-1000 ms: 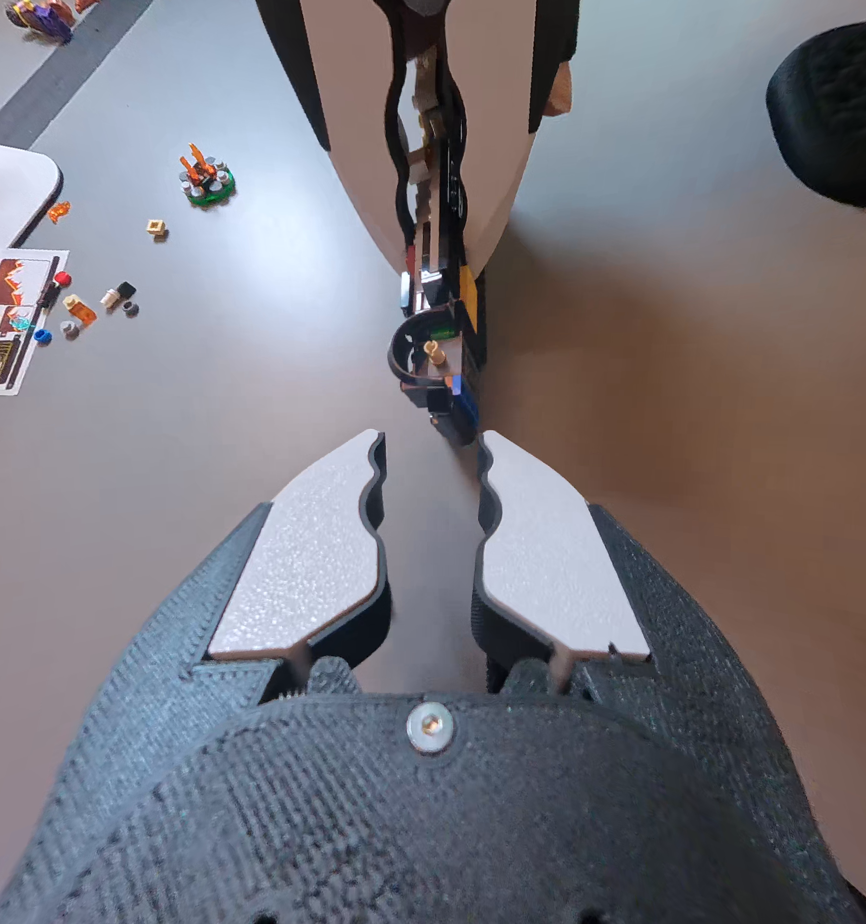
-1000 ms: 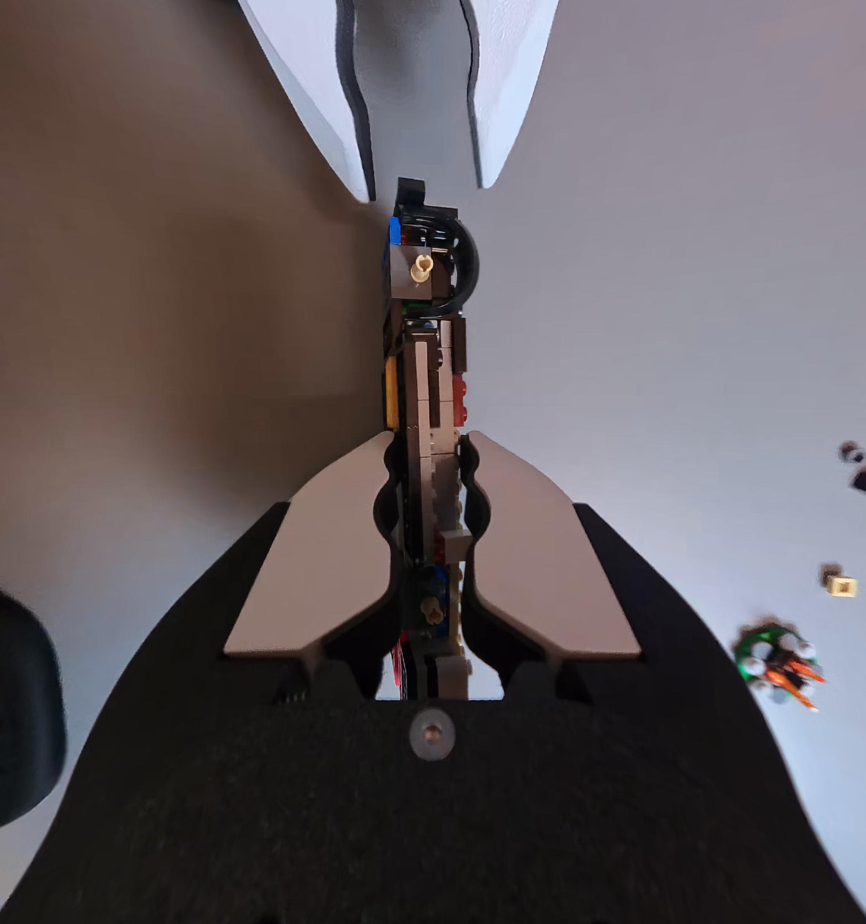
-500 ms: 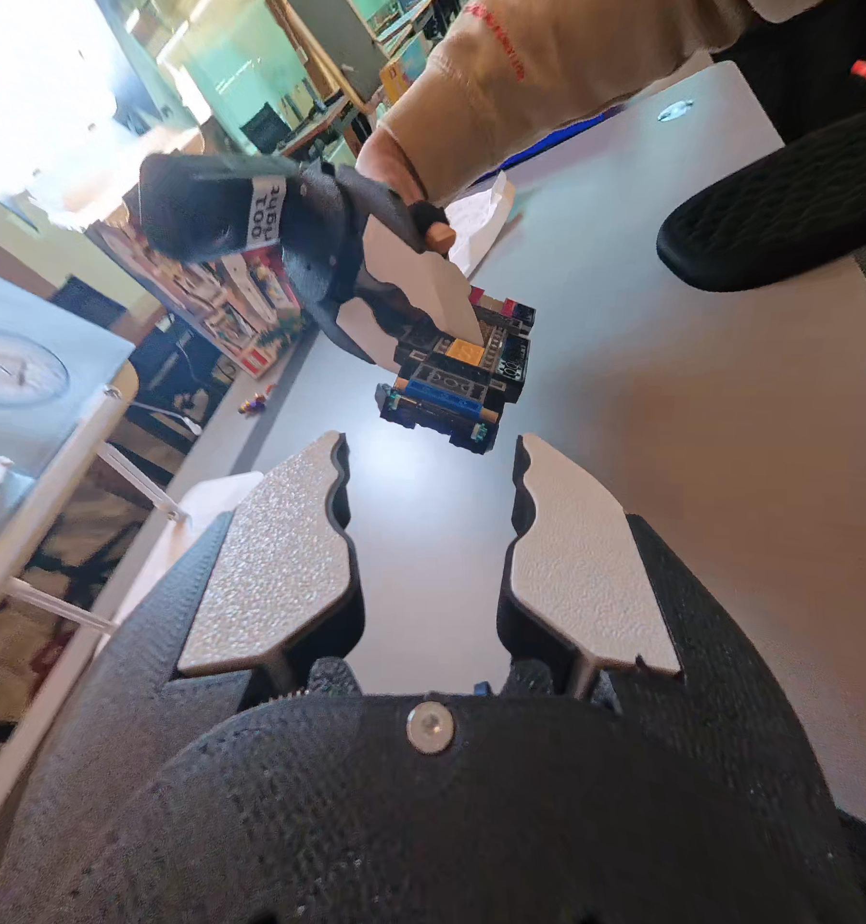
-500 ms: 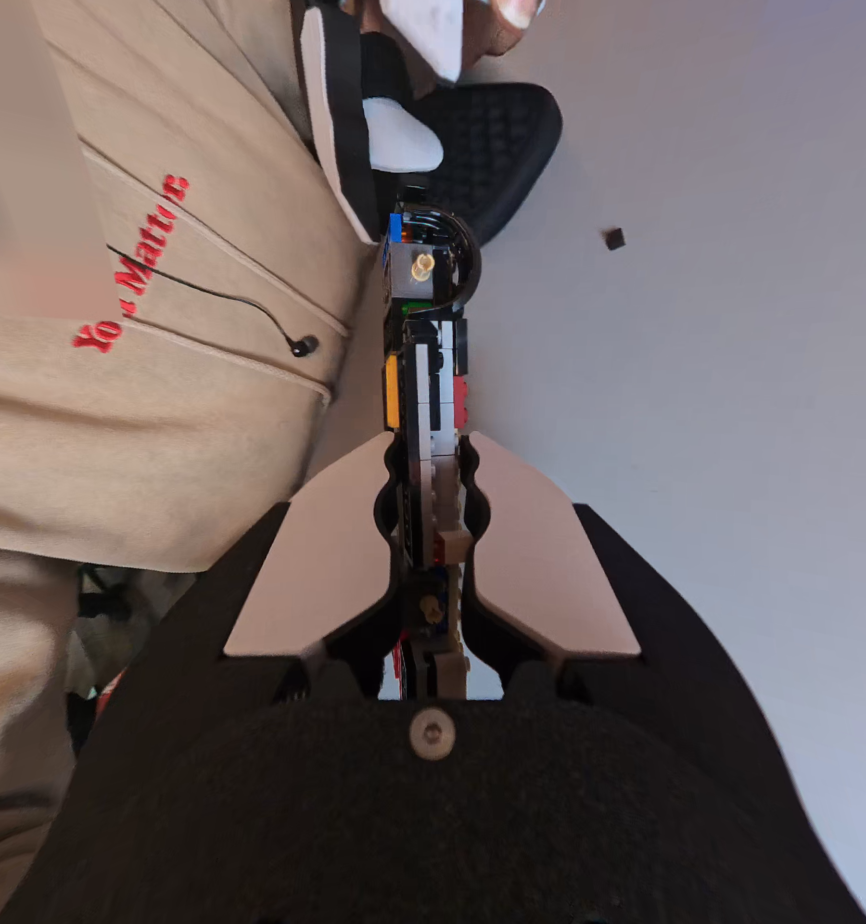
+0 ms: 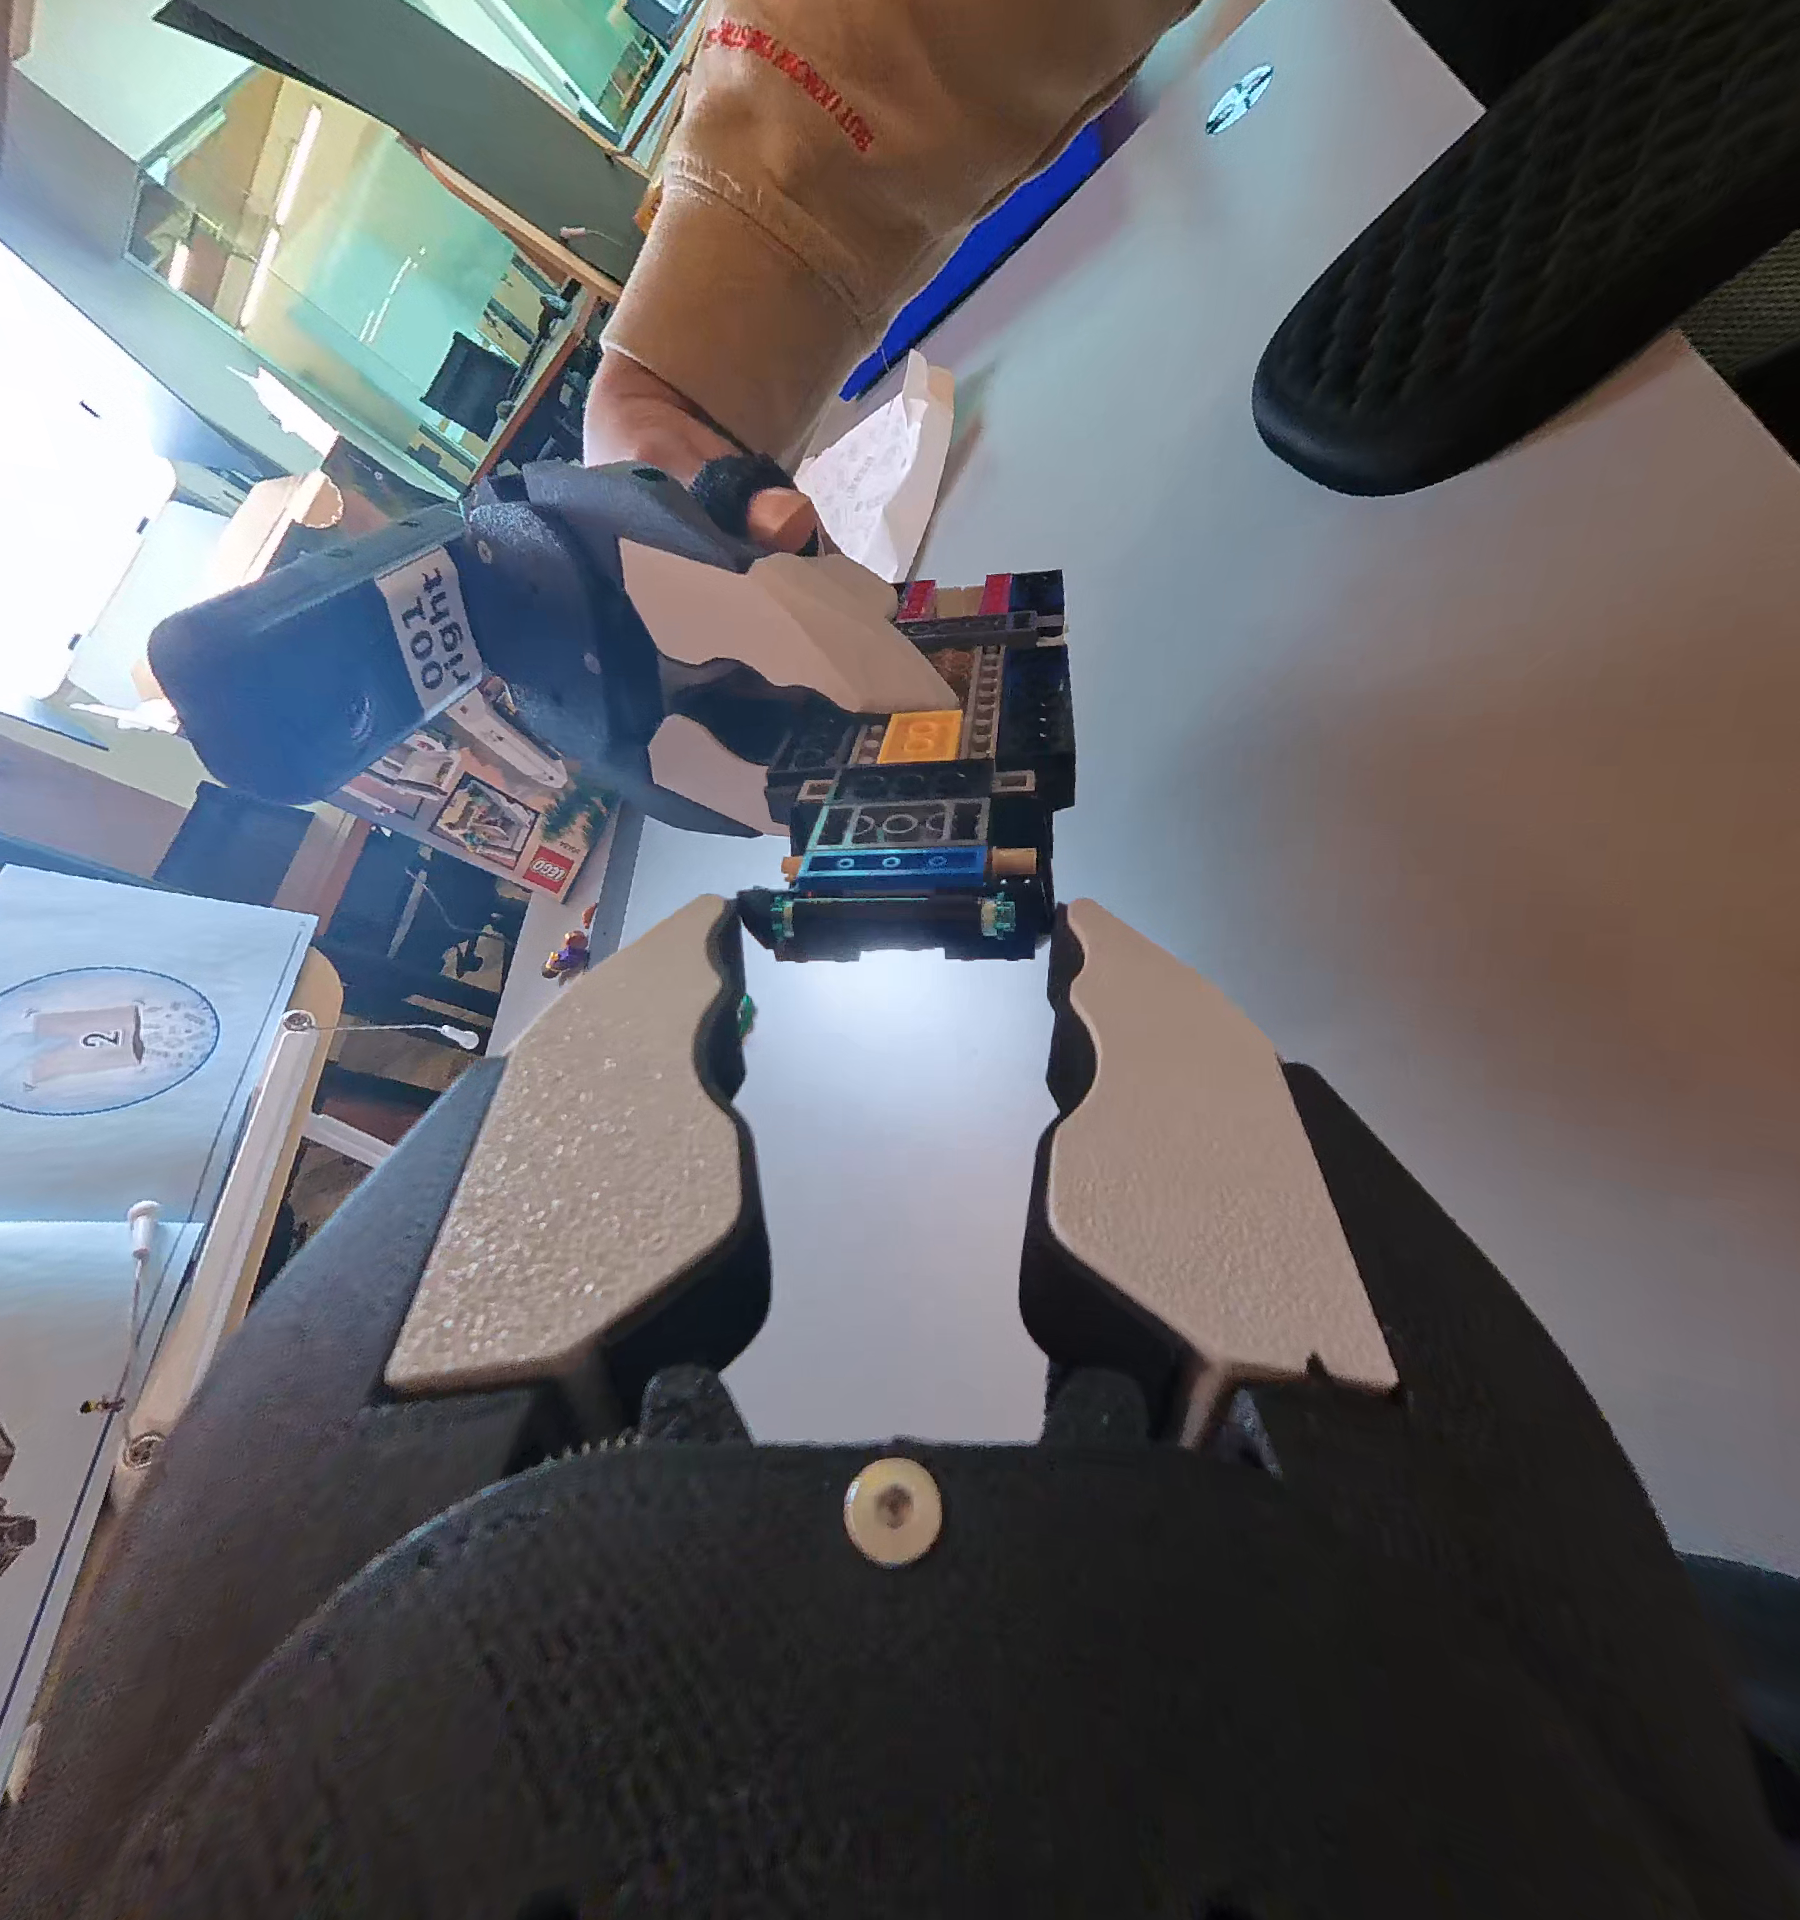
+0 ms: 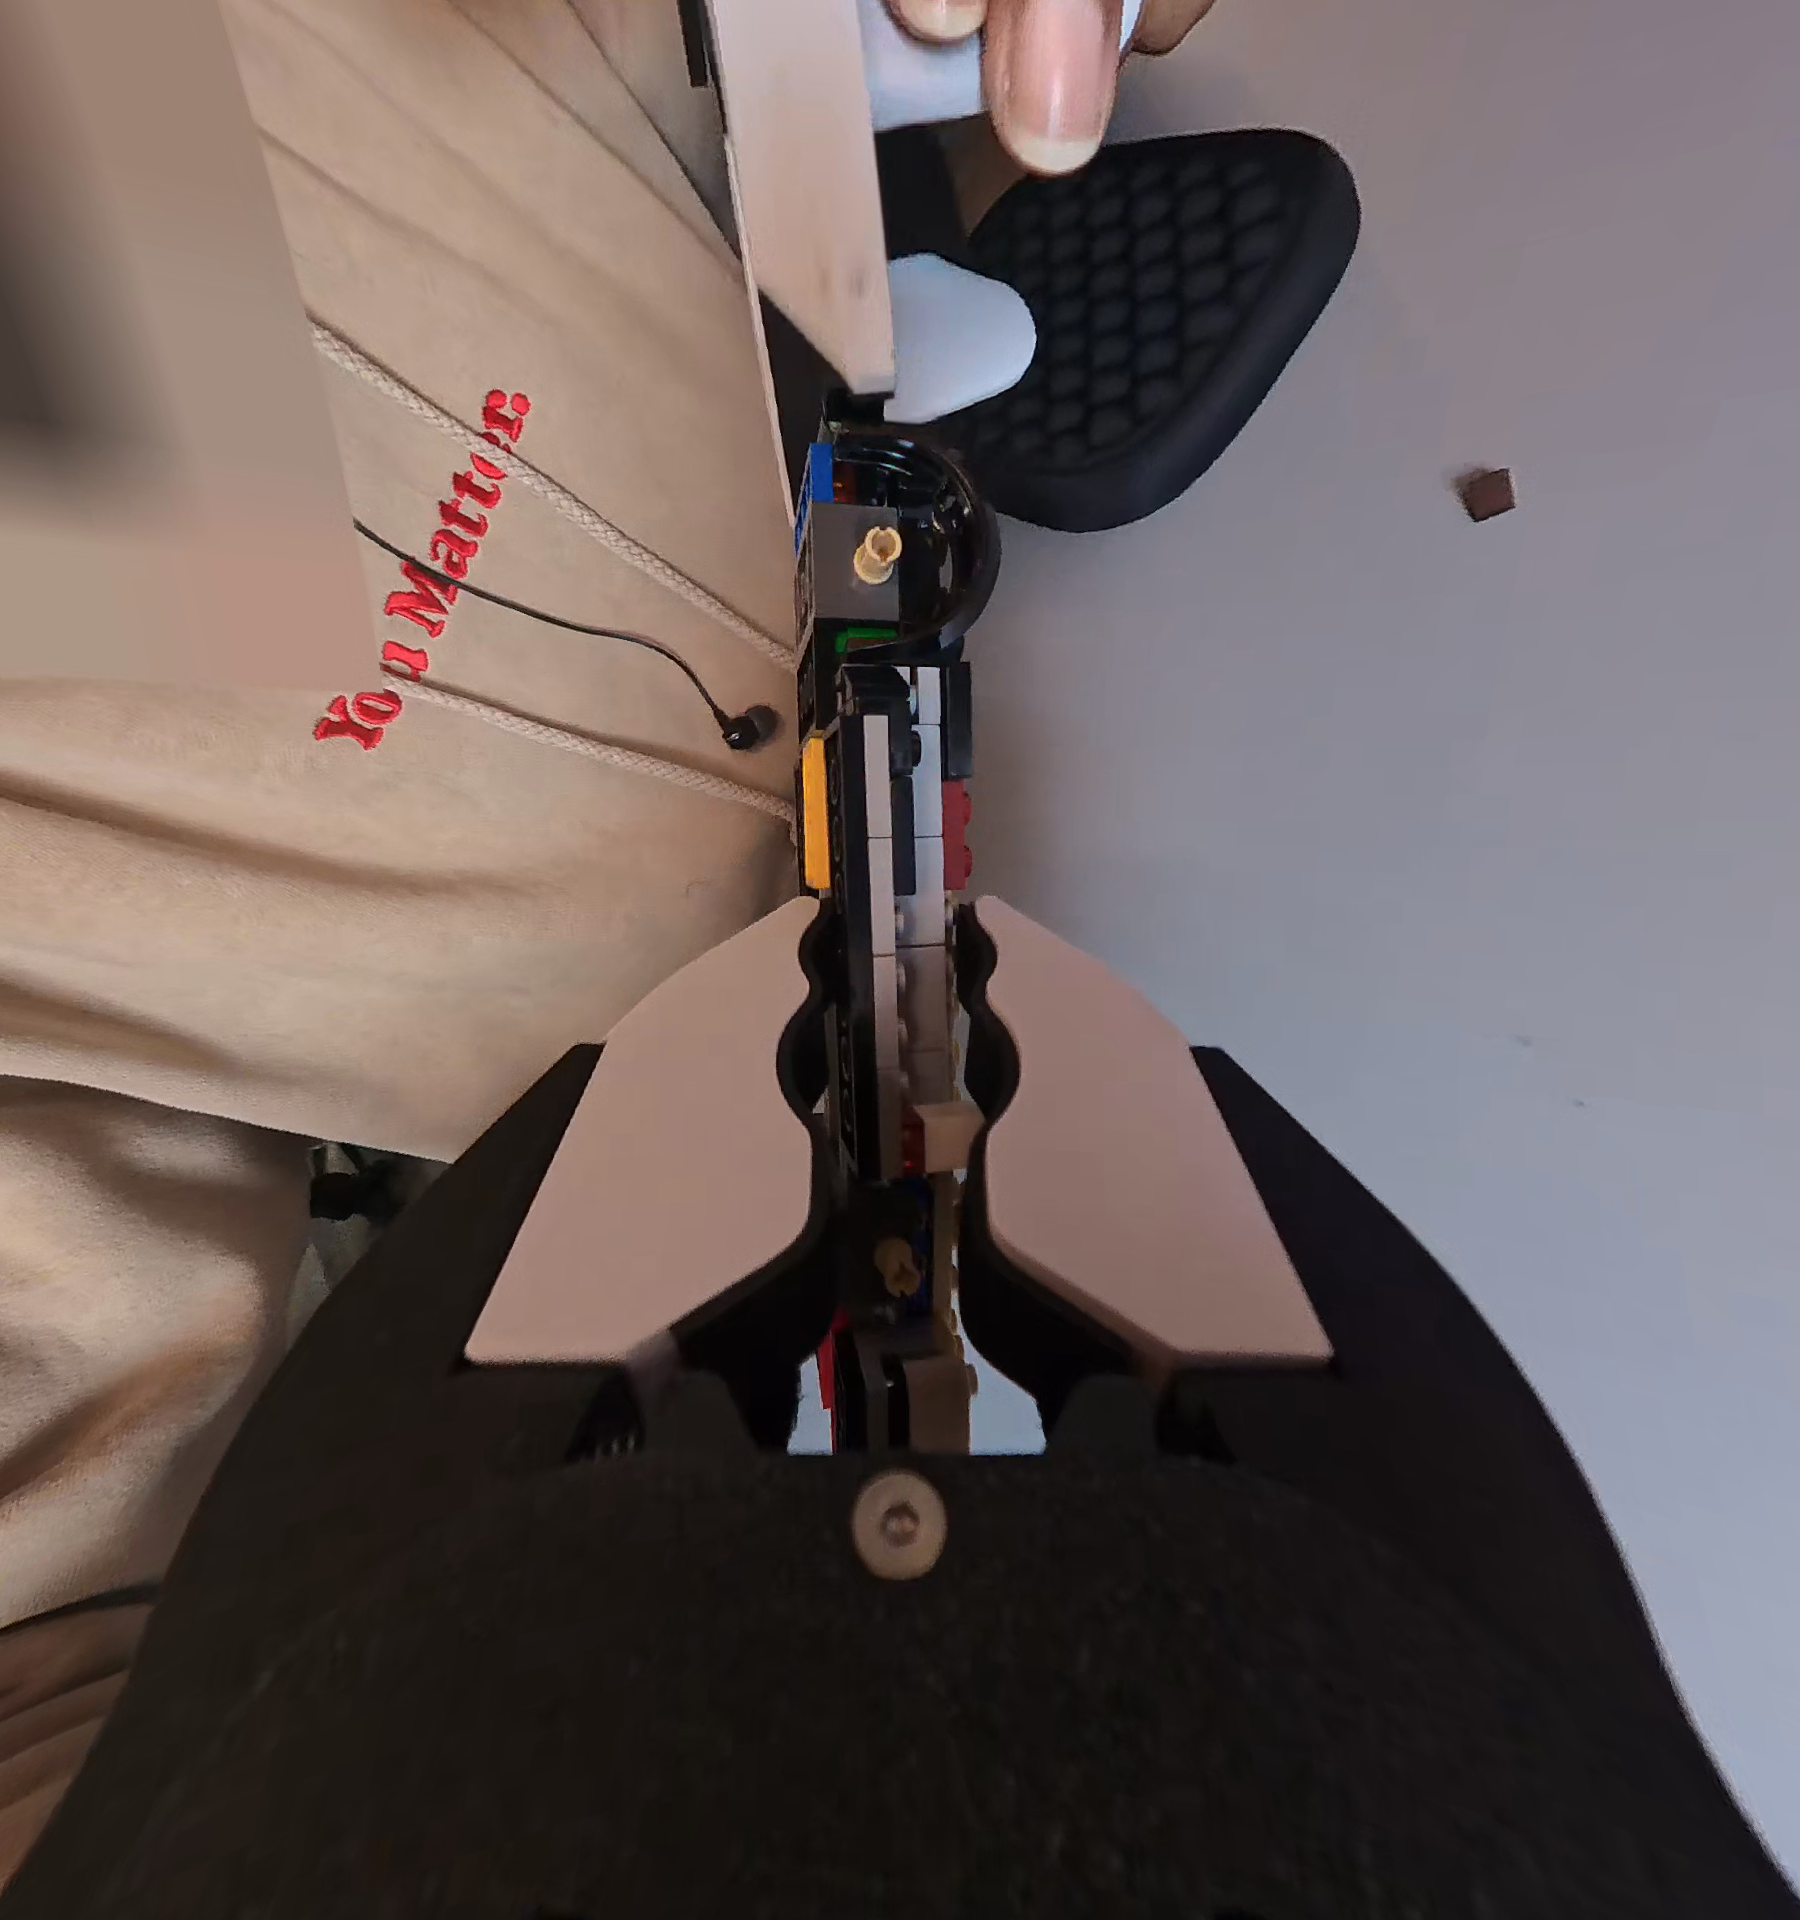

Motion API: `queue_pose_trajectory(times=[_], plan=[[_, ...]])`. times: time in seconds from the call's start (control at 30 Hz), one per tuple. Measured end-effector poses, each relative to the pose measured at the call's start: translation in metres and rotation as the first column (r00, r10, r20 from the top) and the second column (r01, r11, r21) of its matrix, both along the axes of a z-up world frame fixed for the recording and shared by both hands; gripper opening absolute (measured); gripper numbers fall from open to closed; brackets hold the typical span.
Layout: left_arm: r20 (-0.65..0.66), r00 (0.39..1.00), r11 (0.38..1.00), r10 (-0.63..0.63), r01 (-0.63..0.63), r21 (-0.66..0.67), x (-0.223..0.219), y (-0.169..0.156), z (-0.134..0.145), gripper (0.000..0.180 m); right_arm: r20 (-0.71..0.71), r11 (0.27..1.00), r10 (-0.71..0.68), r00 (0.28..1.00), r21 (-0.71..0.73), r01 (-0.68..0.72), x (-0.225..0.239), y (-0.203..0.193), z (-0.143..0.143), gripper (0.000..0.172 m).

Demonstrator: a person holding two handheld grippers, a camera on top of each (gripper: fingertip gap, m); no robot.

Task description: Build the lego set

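- Right gripper [image 6: 891,914] squeezing toy brick model [image 6: 880,790] flat between both pads.
- Left gripper [image 5: 896,920] wide open, holding nothing, model's end at 12 o'clock.
- Probably light, stiff, snaps apart easily; best held by flat sides.

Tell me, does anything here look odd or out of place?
Nothing looks broken or spilled. The brick model is held in mid-air, turned on its side, clamped in the right tool; the open left tool sits at its end. One small dark brick lies alone on the table.
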State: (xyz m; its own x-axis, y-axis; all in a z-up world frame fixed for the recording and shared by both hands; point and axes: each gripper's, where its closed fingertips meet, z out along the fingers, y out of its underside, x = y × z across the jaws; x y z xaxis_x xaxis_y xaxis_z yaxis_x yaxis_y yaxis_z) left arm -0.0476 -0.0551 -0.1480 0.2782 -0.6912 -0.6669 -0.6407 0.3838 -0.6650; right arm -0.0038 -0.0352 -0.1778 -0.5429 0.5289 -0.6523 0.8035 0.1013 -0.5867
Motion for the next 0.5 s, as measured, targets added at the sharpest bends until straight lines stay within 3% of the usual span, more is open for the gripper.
queue_pose_trajectory(times=[0.5], plan=[[0.078,0.997,1.000,-0.001,0.003,-0.025,0.0037,-0.0053,0.0010,0.054,0.002,0.999,-0.010,1.000,-0.046,0.010,0.0021,-0.0044,0.0035,0.022]])
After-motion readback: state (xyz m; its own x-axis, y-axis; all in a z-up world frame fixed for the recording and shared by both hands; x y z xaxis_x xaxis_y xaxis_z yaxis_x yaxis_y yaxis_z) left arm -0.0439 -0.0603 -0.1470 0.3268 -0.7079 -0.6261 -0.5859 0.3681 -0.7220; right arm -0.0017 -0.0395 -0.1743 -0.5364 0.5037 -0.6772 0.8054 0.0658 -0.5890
